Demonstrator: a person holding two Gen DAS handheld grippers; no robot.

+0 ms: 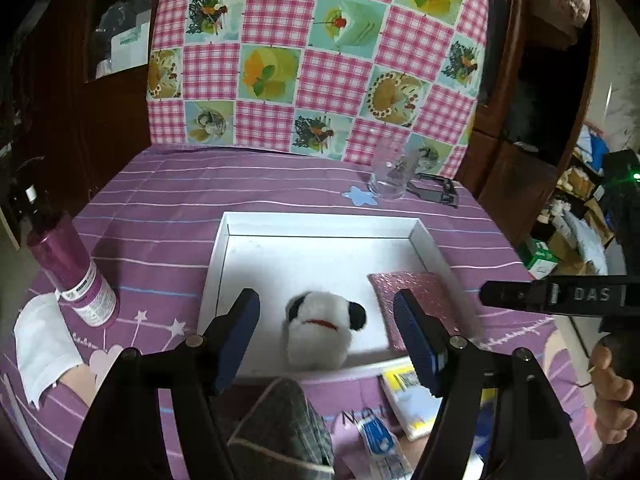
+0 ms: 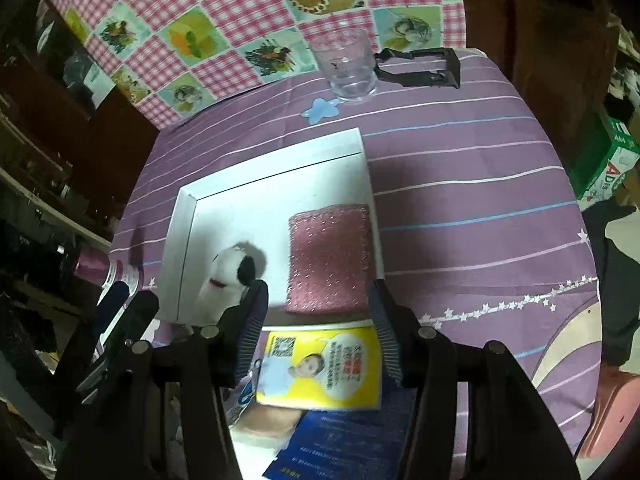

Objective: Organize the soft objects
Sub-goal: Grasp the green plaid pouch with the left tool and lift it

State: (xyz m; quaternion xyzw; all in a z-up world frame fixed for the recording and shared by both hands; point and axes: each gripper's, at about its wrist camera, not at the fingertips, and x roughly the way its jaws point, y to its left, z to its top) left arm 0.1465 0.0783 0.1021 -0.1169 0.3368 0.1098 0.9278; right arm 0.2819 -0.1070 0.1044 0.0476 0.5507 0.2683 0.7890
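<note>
From my right gripper [image 2: 316, 320], fingers spread wide and holding nothing, I look down on the white tray [image 2: 188, 216]. The pink glittery sponge [image 2: 330, 258] lies flat against its right wall; the black-and-white plush dog [image 2: 228, 276] sits beside it, touching my left finger, I think. A yellow packet [image 2: 320, 368] lies just outside the near rim. A clear glass [image 2: 348, 66] stands well beyond.

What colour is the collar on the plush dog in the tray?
Red, a thin band on the white-and-black plush dog; clearest in the left wrist view.
</note>
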